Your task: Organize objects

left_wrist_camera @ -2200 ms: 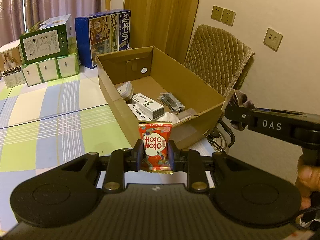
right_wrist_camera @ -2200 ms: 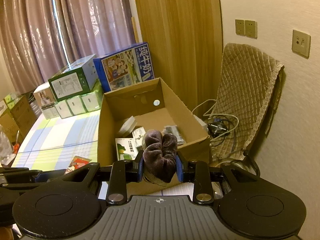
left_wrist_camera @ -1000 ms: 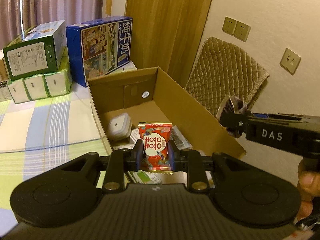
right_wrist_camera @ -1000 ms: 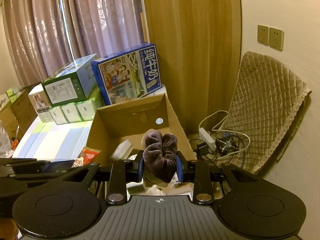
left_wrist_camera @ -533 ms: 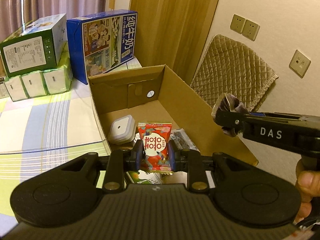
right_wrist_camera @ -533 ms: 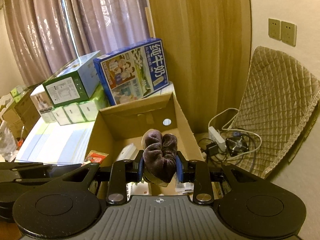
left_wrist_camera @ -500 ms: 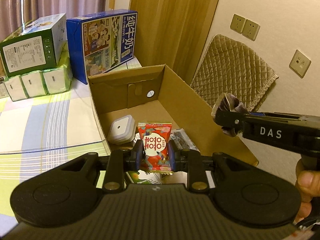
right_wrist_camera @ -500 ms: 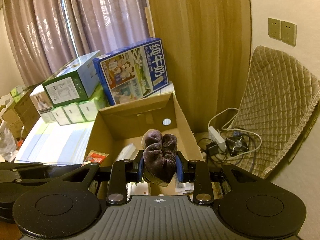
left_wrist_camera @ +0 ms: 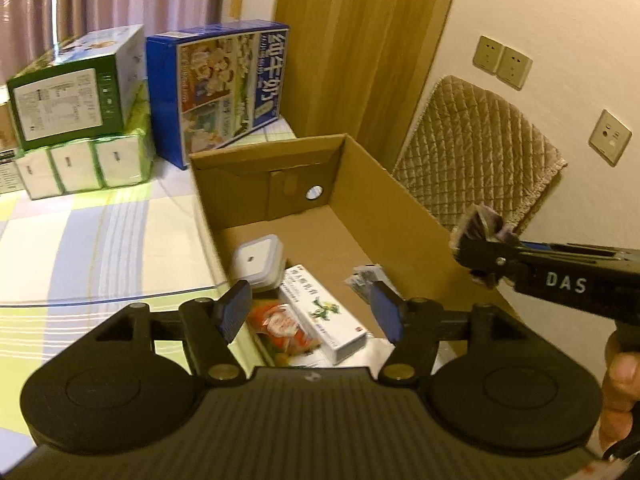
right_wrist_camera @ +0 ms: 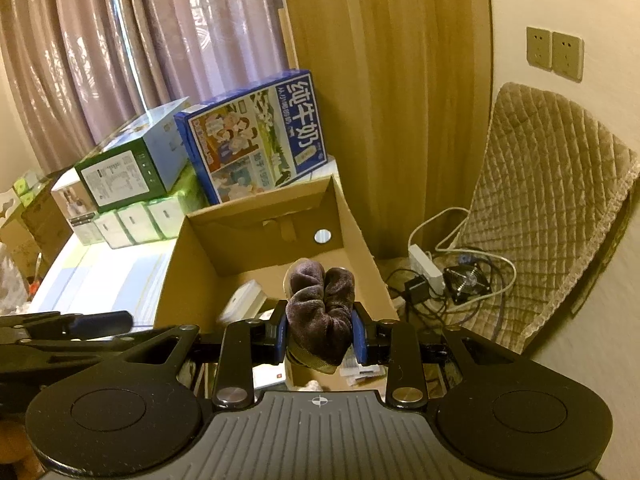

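Plush brown sock (right_wrist_camera: 320, 312) — pinched over cardboard box (right_wrist_camera: 360, 236).

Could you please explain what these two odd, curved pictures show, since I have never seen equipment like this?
There is no robot here. A person holds a hand-operated two-finger gripper in each hand, and each gripper carries a wide-angle camera looking forward along its fingers, which is why the room looks bent.

The left wrist view shows the left gripper with its jaws open and nothing between them. Below it is an open cardboard box holding a red snack packet, a white medicine carton and a small lidded container. The black bar on the right marked DAS is the other gripper, with the person's hand on it.

The right wrist view shows the right gripper clamped on a rolled brown sock above the same box. The box sits on a checked surface, with cartons stacked behind.
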